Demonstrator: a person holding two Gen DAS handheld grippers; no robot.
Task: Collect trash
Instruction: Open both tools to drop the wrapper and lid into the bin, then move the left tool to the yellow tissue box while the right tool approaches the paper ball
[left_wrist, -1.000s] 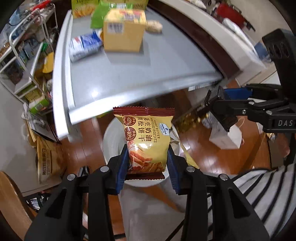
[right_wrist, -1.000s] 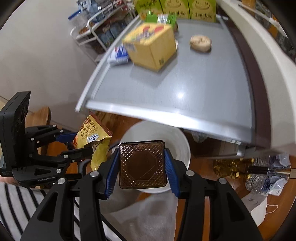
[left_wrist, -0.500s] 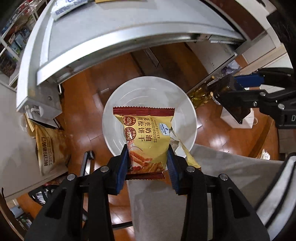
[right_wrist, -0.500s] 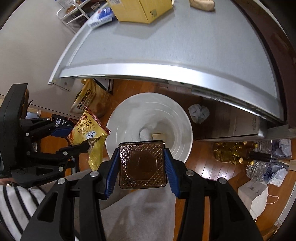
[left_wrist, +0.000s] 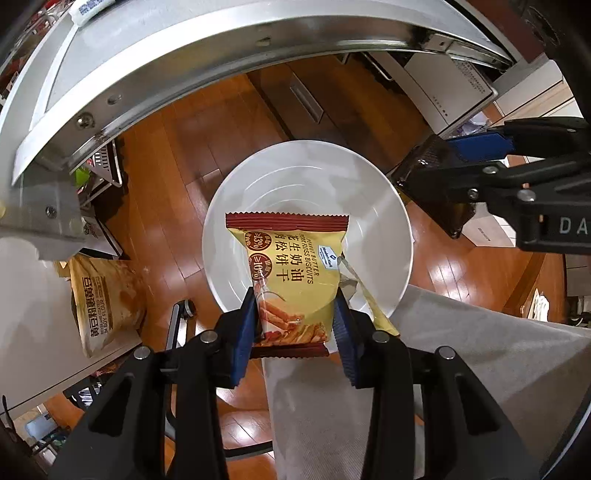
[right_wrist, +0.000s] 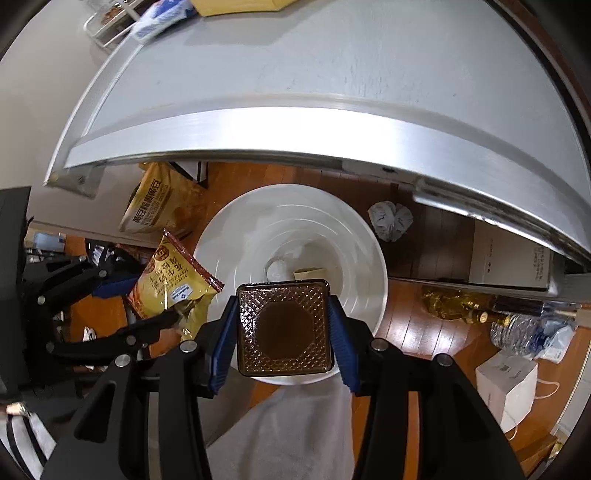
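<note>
Below both grippers stands a white bin (left_wrist: 236, 206) on the wooden floor (left_wrist: 207, 147), partly under the edge of a grey metal table (right_wrist: 332, 74). Clamped in the left gripper (left_wrist: 295, 325) is a yellow biscuit packet (left_wrist: 291, 266) with dark red sealed ends, held by its lower part between the blue pads (left_wrist: 245, 328) and standing upright over the bin's near rim; a torn strip of the same yellow wrapper hangs just to its right. Seen from the right wrist, that packet (right_wrist: 173, 288) sits at the bin's (right_wrist: 369, 251) left rim, with the left gripper (right_wrist: 147, 306) closed on it. Pinched between the right gripper's (right_wrist: 282, 332) blue pads (right_wrist: 338, 332) is a brown square tray (right_wrist: 284, 328) with a diamond-patterned border, face toward the camera, held over the near side of the bin. From the left wrist the right gripper (left_wrist: 436, 173) and its tray (left_wrist: 428, 192) show edge-on at the bin's right rim. Inside the bin lie a crumpled white scrap (right_wrist: 277, 269) and a small tan piece (right_wrist: 308, 273). A crumpled grey wad (right_wrist: 389, 219) lies on the floor just right of the bin, a flour bag (right_wrist: 155, 203) leans to its left, and bottles (right_wrist: 517, 325) lie well off to the right beside a white box (right_wrist: 506, 384).
</note>
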